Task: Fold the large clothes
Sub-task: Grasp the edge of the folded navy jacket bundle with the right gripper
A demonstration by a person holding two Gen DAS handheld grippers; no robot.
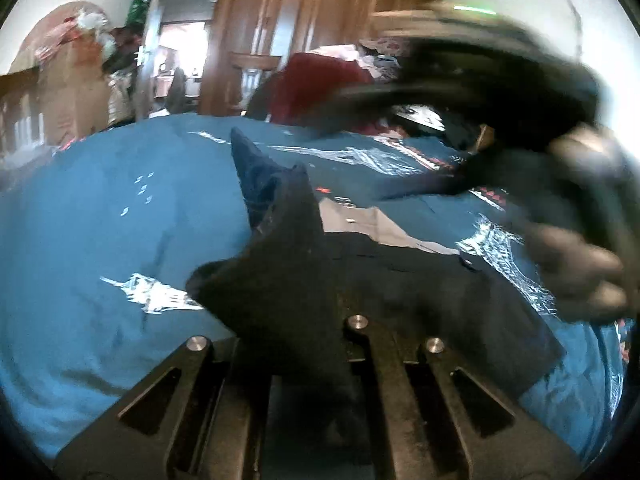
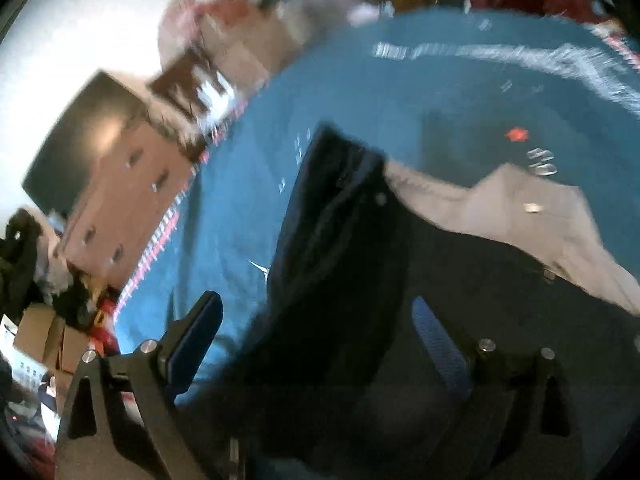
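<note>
a dark navy cloth garment [image 1: 360, 280] lies across a teal-blue bedspread with white and red printed patterns [image 1: 100, 208], its pale grey inner lining [image 1: 360, 220] turned up along one edge. in the left wrist view the left gripper [image 1: 304, 344] has its black fingers drawn close together, and a peaked fold of the navy fabric rises from between them, so it is clamped on the garment. at the right edge of that view a blurred hand [image 1: 580, 276] wraps a second black device, too smeared to read in detail.

in the right wrist view the right gripper [image 2: 320, 340] has its two blue-padded fingers [image 2: 200, 336] spread wide apart. the navy garment [image 2: 344, 248] runs up between them, and the far pad sits over dark cloth, but nothing is pinched; the picture is streaked with motion, so whether a pad touches the fabric cannot be told. the grey lining [image 2: 520, 208] shows to the right of the dark fold, just below a small red mark [image 2: 516, 134] on the bedspread.

beyond the bed stand a brown wooden wardrobe [image 1: 304, 20], a heap of dark red cloth [image 1: 316, 80] and a light brown chest of drawers [image 2: 120, 196].
</note>
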